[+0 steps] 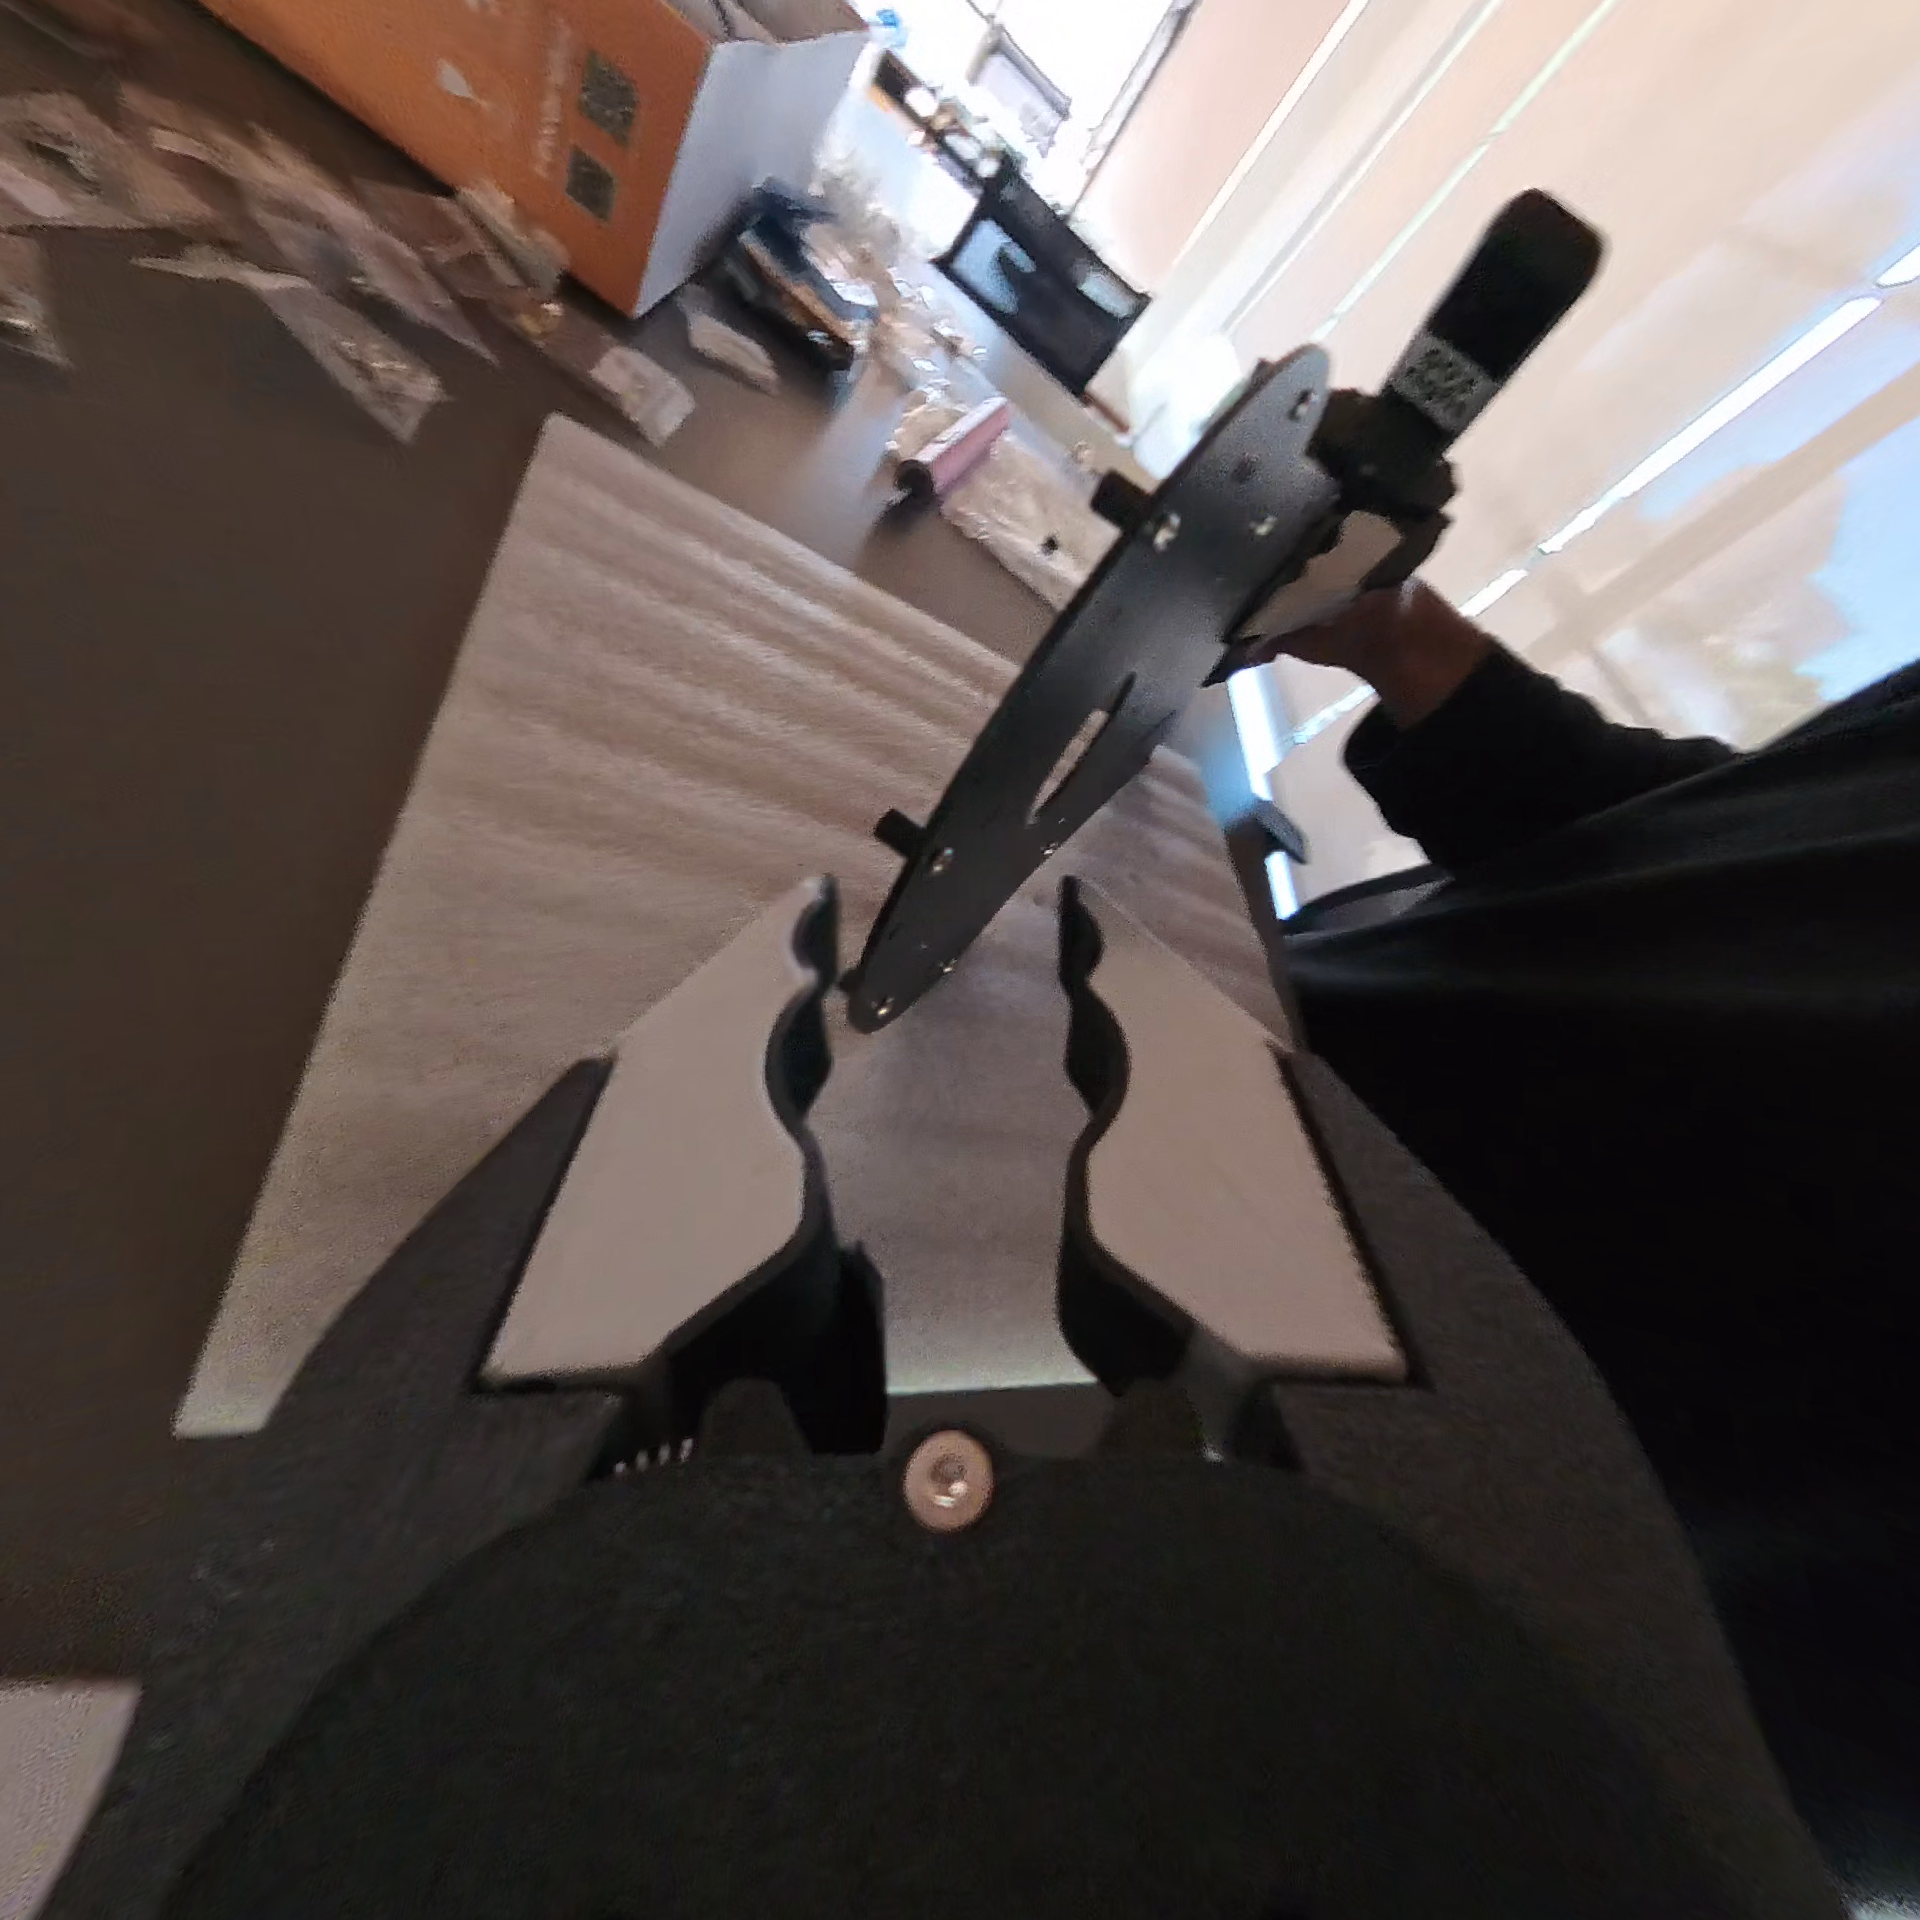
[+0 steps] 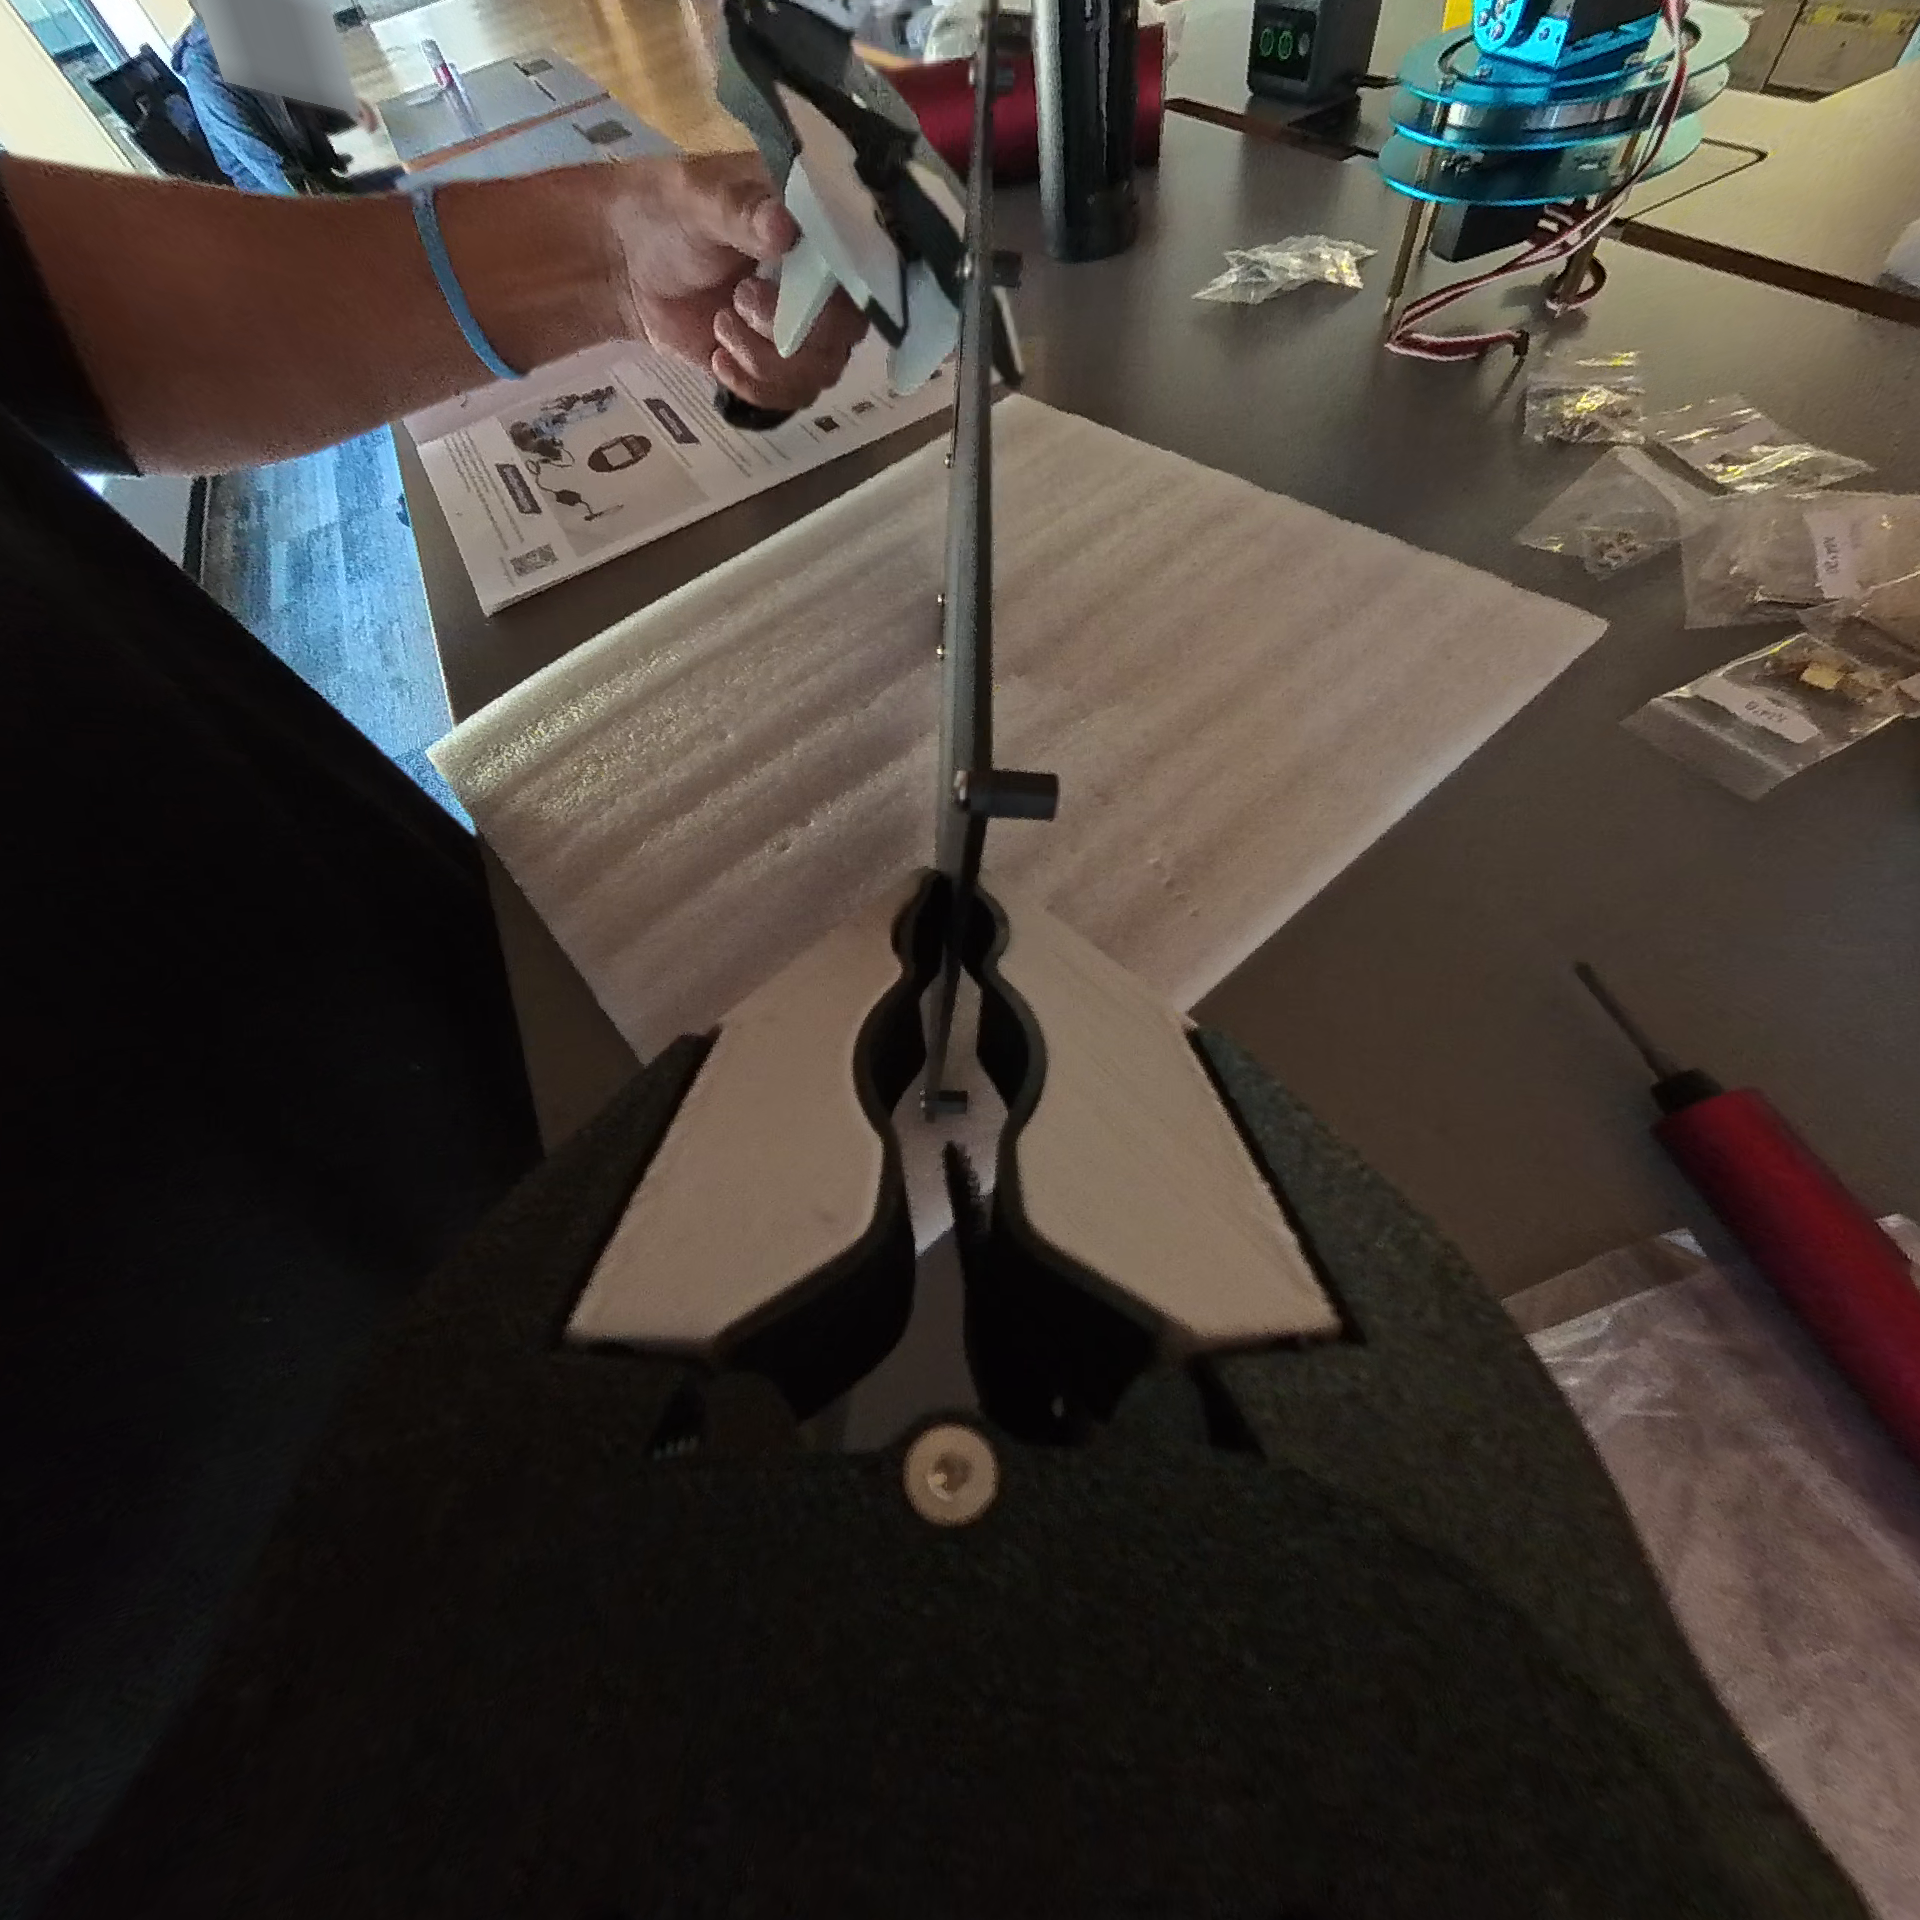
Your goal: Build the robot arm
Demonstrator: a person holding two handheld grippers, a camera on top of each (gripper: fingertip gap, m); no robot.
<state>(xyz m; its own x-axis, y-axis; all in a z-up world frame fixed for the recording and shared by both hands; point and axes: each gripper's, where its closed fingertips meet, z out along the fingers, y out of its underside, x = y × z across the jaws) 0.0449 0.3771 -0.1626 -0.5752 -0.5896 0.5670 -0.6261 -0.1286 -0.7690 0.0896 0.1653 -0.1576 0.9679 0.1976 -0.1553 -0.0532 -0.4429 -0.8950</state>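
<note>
A flat black metal plate (image 1: 1122, 644) with holes, slots and short black standoffs hangs tilted above a white foam sheet (image 1: 644, 727). My right gripper (image 2: 961, 904) is shut on the plate's near edge, and the plate (image 2: 966, 582) shows edge-on, running up and away from it. My left gripper (image 1: 945, 914) is open and empty, with the plate's lower tip just beside its left fingertip (image 1: 816, 935). In the right wrist view the left gripper (image 2: 857, 358) sits at the plate's far end, held by a bare hand. The right gripper (image 1: 1278, 540) also shows far off in the left wrist view.
The dark table (image 2: 1558, 935) holds a red-handled screwdriver (image 2: 1787, 1195), several small clear bags of hardware (image 2: 1662, 520), a printed leaflet (image 2: 582, 478), a black cylinder (image 2: 1086, 125) and a blue acrylic stacked assembly (image 2: 1538, 104). An orange box (image 1: 499, 104) stands at the back. About 25 cm separates my left fingertips from my right.
</note>
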